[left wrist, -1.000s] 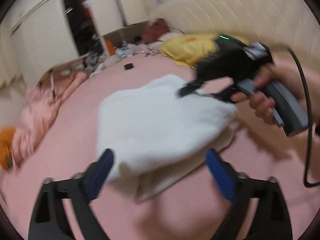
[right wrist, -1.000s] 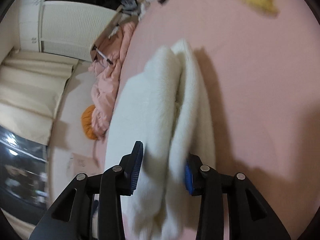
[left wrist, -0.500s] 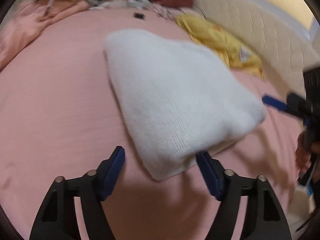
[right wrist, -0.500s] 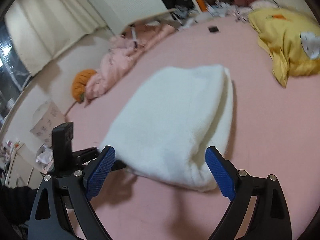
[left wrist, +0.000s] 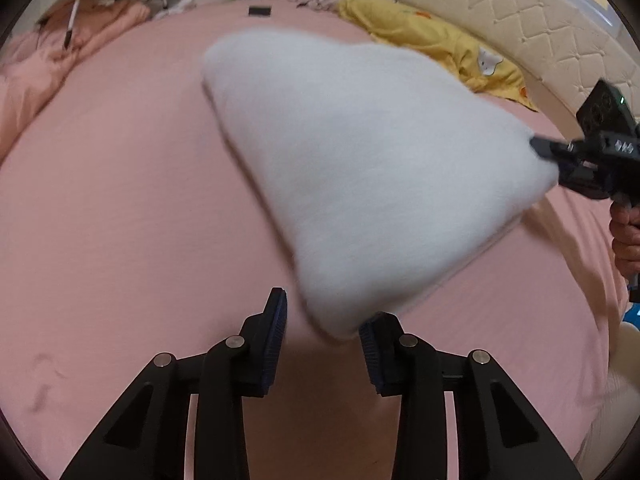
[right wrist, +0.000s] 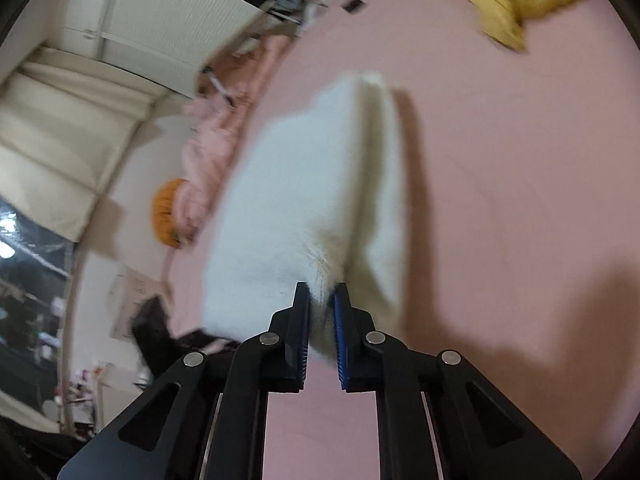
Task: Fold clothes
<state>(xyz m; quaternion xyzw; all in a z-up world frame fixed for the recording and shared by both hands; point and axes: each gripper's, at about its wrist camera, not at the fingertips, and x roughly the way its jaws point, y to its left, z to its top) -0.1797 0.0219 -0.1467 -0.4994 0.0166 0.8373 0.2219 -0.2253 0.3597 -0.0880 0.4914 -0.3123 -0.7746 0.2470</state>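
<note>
A folded white fluffy garment (left wrist: 360, 152) lies across the pink bed sheet (left wrist: 120, 200), blurred by motion. My left gripper (left wrist: 322, 316) is closing around its near corner. The corner sits between the blue pads, and a gap still shows at the left pad. In the left wrist view my right gripper (left wrist: 548, 156) bites the garment's right corner, held by a person's hand (left wrist: 628, 240). In the right wrist view the right gripper (right wrist: 322, 300) is shut on a pinch of the white garment (right wrist: 304, 184), whose folded layers stretch away from it.
A yellow blanket (left wrist: 440, 44) lies by the cream padded headboard (left wrist: 520, 20). A pink bedding heap (left wrist: 80, 36) sits at the bed's far left, with an orange thing (right wrist: 168, 216) beside it. A small black object (left wrist: 259, 11) rests on the sheet beyond the garment.
The left gripper came in low to the garment's near corner and its jaws narrowed. The right gripper let go, opened wide, then shut on the garment's edge.
</note>
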